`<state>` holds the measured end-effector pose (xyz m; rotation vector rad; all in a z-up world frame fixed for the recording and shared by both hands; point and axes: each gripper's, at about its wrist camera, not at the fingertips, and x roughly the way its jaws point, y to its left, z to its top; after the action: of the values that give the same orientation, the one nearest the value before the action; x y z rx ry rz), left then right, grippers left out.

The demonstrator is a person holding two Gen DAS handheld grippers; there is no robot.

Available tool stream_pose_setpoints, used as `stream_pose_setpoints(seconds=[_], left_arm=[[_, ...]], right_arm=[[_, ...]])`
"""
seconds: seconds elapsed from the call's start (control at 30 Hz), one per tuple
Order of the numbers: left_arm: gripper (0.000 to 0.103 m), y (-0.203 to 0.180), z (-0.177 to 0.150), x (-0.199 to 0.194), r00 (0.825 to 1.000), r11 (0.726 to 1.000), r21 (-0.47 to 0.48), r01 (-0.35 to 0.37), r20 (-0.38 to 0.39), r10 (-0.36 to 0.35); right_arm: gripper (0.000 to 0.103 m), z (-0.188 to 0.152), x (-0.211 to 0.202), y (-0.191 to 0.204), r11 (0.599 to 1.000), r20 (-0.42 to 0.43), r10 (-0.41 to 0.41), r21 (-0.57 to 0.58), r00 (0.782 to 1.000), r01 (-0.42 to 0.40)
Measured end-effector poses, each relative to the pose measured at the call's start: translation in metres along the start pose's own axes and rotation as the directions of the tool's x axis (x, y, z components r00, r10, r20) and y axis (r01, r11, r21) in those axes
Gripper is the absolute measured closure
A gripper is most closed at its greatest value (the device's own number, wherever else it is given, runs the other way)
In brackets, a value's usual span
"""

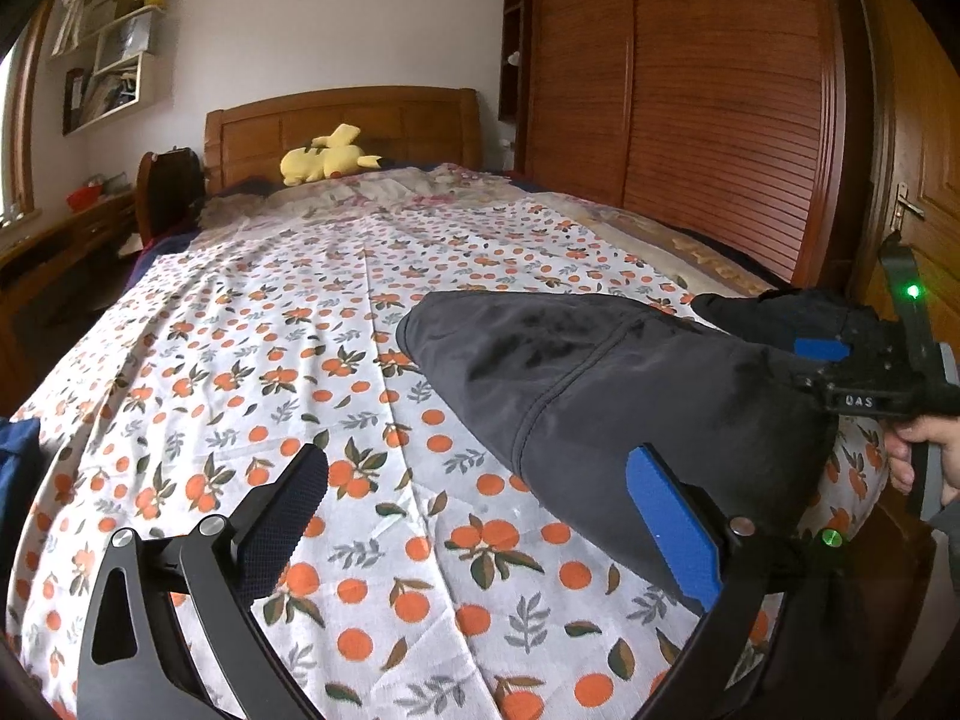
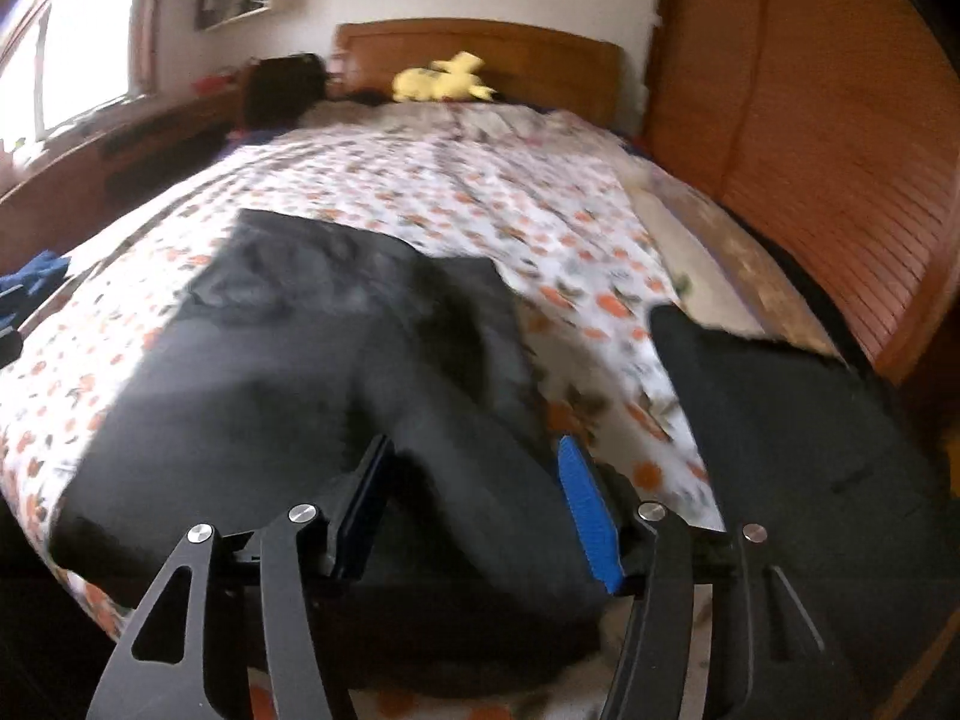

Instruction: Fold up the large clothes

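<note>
Setting: a bedroom, seen from two cameras that look forward along handheld tools over a bed (image 1: 180, 324) covered by a white sheet printed with oranges.
Garment: one dark, large piece of clothing (image 1: 588, 384) lies on the near right part of the bed. In the right wrist view it shows as a long dark leg or sleeve (image 2: 312, 372), with a second dark panel (image 2: 798, 438) off to the right and a strip of sheet between them. Whether these two belong to one garment I cannot tell.
Left tool (image 1: 480, 516): jaws wide apart and holding nothing. Bare sheet lies between them, and the blue pad sits just beside the garment's near edge.
Right tool (image 2: 474, 510): jaws about half open, with dark cloth lying between the fingers. The pads do not look pressed on it, so it seems to hold nothing. The view is blurred.
Hand: part of a person's hand (image 1: 924, 450) grips the right tool's handle at the right edge of the left wrist view.
Risk: the garment lies close to the bed's near right edge. A tug from one side alone could drag it off, or bunch it instead of making a clean fold.
Risk: closing on a single layer could pull the layers apart.
Count: two tools, one yellow plush toy (image 1: 327, 156) by the headboard, one blue item (image 2: 36, 276) at the left edge of the bed.
</note>
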<state>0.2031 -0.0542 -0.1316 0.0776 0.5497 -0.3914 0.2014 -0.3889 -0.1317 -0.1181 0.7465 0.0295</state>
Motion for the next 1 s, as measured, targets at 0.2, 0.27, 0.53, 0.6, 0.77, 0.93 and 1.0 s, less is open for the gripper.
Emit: stream_pose_setpoints(seconds=[0.2, 0.27, 0.53, 0.6, 0.77, 0.93, 1.0], left_arm=[[0.003, 0.005, 0.015, 0.027, 1.000, 0.999, 0.025, 0.028, 0.003, -0.028], [0.003, 0.009, 0.022, 0.039, 1.000, 0.999, 0.035, 0.030, 0.007, -0.031], [0.003, 0.023, 0.047, 0.095, 0.999, 0.998, 0.058, 0.032, -0.024, -0.030], [0.003, 0.028, 0.053, 0.109, 0.999, 0.998, 0.061, 0.025, -0.031, -0.023], [0.003, 0.040, 0.065, 0.153, 0.997, 0.997, 0.070, -0.015, -0.077, 0.021], [0.003, 0.053, 0.070, 0.194, 0.991, 0.996, 0.075, -0.039, -0.123, 0.048], [0.003, 0.058, 0.072, 0.208, 0.989, 0.997, 0.068, -0.036, -0.138, 0.045]], right_arm=[[0.036, -0.027, -0.023, -0.022, 0.997, -0.007, -0.040, 0.071, 0.999, 0.040], [0.035, -0.030, -0.029, -0.026, 0.994, -0.003, -0.042, 0.099, 0.999, 0.042], [0.026, -0.037, -0.008, -0.032, 0.977, -0.036, 0.001, 0.213, 0.999, 0.006], [0.026, -0.040, 0.000, -0.034, 0.974, -0.054, 0.009, 0.228, 0.998, 0.003], [0.027, -0.040, 0.007, -0.028, 0.977, -0.073, 0.005, 0.211, 0.997, 0.011], [0.029, -0.043, 0.009, -0.027, 0.977, -0.077, 0.015, 0.215, 0.997, 0.002], [0.030, -0.043, 0.010, -0.026, 0.977, -0.077, 0.015, 0.214, 0.997, 0.002]])
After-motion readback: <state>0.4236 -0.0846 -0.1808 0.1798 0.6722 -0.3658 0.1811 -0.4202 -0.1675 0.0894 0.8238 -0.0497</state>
